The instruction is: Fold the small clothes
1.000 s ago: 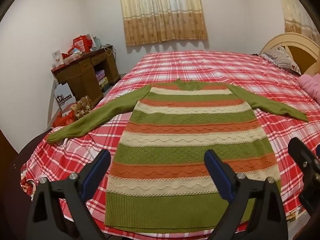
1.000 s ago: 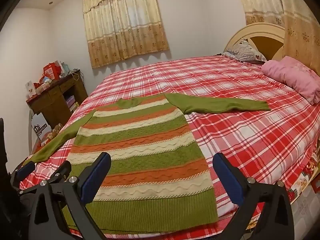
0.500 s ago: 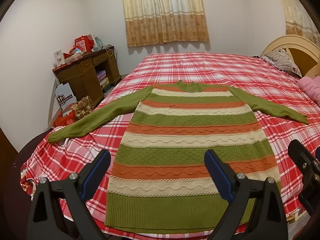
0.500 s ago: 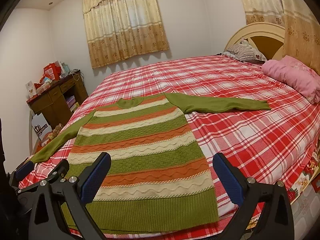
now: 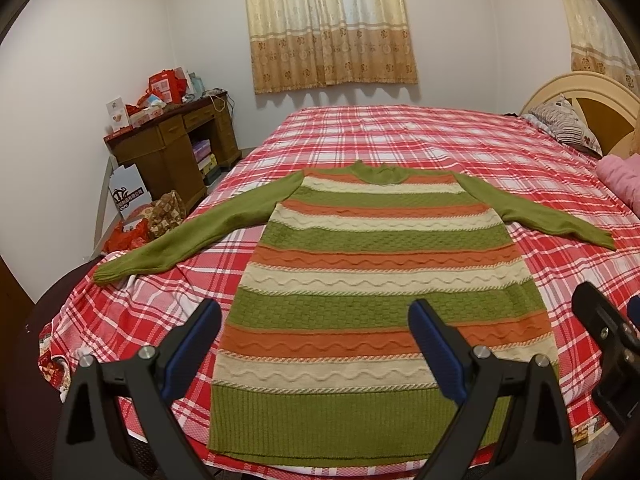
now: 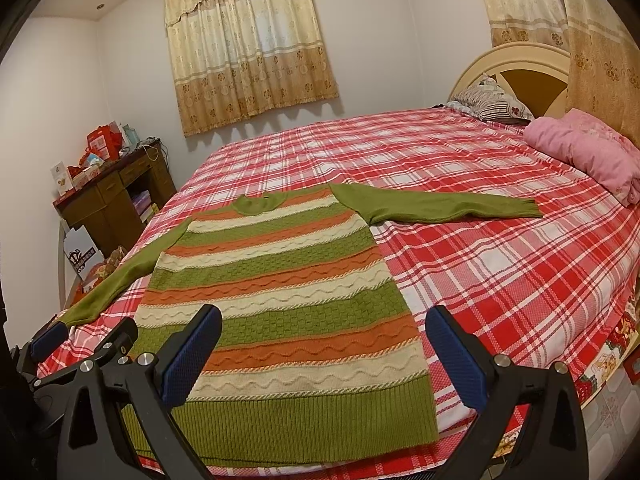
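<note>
A green, orange and cream striped knit sweater (image 5: 376, 280) lies flat on the bed, hem toward me, collar away, both green sleeves spread out to the sides. It also shows in the right wrist view (image 6: 280, 300). My left gripper (image 5: 314, 336) is open and empty, held above the hem. My right gripper (image 6: 322, 344) is open and empty, above the hem's right part. The left gripper's fingers (image 6: 52, 336) show at the lower left of the right wrist view.
The bed has a red plaid cover (image 5: 380, 136) and a cream headboard (image 6: 516, 64) at the right. A pink quilt (image 6: 584, 152) and a patterned pillow (image 6: 492, 100) lie near the headboard. A cluttered brown desk (image 5: 172, 148) stands left of the bed.
Both views have shifted slightly; the sweater sits a little lower in the left wrist view. The sweater itself has not moved and both grippers stay open.
</note>
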`<state>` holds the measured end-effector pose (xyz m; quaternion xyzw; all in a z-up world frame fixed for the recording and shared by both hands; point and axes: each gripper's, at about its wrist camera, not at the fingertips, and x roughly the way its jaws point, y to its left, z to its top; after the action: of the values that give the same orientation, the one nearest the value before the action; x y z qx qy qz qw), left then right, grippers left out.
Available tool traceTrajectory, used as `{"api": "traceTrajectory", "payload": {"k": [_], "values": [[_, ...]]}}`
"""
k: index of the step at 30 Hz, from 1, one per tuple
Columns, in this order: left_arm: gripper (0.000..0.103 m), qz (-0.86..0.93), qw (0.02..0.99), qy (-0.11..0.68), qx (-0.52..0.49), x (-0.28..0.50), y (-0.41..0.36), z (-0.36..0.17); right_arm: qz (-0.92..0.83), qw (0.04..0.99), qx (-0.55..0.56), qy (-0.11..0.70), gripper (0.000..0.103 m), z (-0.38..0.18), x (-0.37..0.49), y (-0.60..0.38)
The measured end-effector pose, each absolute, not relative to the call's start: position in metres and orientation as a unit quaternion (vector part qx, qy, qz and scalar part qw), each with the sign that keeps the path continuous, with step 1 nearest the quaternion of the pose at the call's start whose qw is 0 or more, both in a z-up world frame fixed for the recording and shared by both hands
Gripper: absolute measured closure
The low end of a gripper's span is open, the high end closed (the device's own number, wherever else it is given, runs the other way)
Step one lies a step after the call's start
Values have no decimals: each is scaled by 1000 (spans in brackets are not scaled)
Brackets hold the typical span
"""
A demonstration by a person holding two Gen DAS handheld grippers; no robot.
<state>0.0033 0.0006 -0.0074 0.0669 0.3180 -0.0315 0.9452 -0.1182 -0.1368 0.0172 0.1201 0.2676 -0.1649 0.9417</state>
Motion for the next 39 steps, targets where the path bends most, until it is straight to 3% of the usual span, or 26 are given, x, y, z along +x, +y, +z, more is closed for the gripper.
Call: {"api": "traceTrajectory", "payload": {"k": [39], "values": [[7,-37,936,346,59,20,9,-25,-165,933,127,293,1,7,-98,-141]]}}
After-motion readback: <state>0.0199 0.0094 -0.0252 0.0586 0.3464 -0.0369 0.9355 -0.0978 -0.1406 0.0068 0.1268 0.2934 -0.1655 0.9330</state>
